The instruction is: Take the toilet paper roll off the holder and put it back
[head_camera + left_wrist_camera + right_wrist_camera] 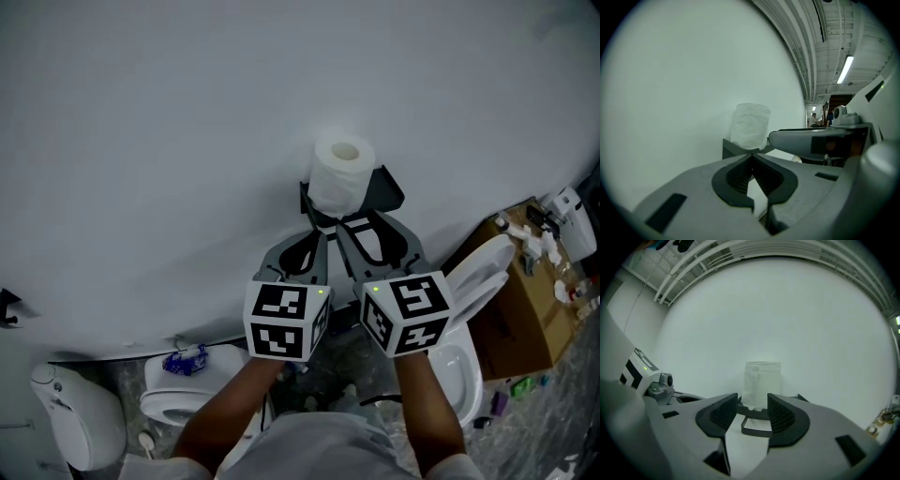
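A white toilet paper roll (340, 173) stands upright on a dark holder (386, 187) fixed to the white wall. In the right gripper view the roll (762, 382) sits just beyond the jaws, above the holder's dark bracket loop (757, 430). My right gripper (370, 225) is open just below the roll, and its pads (780, 414) hold nothing. To its left, my left gripper (319, 239) has its jaw tips meeting, shut on nothing. In the left gripper view the roll (750, 125) lies ahead, slightly left of the shut jaw tips (752, 157).
Below the grippers stand white toilets: one at the left (187, 394) with a blue item (186, 359) on it, another at the far left (75, 422), and one at the right (473, 291) with its lid raised. A cardboard box (525, 300) with small things on it is at the right.
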### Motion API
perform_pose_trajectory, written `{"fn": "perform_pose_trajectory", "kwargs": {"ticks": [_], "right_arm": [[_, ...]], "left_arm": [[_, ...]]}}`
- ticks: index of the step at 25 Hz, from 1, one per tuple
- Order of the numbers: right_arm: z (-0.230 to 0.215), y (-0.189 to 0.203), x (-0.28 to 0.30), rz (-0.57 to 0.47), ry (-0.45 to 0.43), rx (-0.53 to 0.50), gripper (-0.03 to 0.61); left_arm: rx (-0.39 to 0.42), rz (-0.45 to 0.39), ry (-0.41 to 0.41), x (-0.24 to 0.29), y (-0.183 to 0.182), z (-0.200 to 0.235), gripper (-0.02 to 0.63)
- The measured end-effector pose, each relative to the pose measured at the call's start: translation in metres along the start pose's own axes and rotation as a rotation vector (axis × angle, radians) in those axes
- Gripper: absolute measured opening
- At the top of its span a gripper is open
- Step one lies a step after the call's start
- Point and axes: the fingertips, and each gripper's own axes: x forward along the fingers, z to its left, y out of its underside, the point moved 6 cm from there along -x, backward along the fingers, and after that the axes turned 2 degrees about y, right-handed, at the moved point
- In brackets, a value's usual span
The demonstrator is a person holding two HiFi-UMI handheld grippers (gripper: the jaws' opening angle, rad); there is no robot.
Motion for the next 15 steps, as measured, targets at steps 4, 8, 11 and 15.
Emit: {"fn": "perform_pose_trajectory", "kwargs": {"ticks": [4,8,11,15], "right_arm": [[-0.007,-0.006,0.01,-0.017,0.002,0.014,0.207],[-0.013,-0.009,0.022,-0.024,-0.011,0.015,0.246],[-0.018,-0.011,0.029,-0.026,-0.022,0.017,0.272],[-0.02,-0.011,0.037,-0.016,-0.048,0.02,0.302]], "left_arm": [[0.003,-0.007,-0.011,0.006,-0.004,0.004,0.005],[0.005,-0.01,-0.031,0.013,-0.008,0.01,0.005],[0.007,-0.011,-0.044,0.012,-0.008,0.009,0.004],[-0.006,-0.013,-0.086,0.009,-0.007,0.016,0.005]]}}
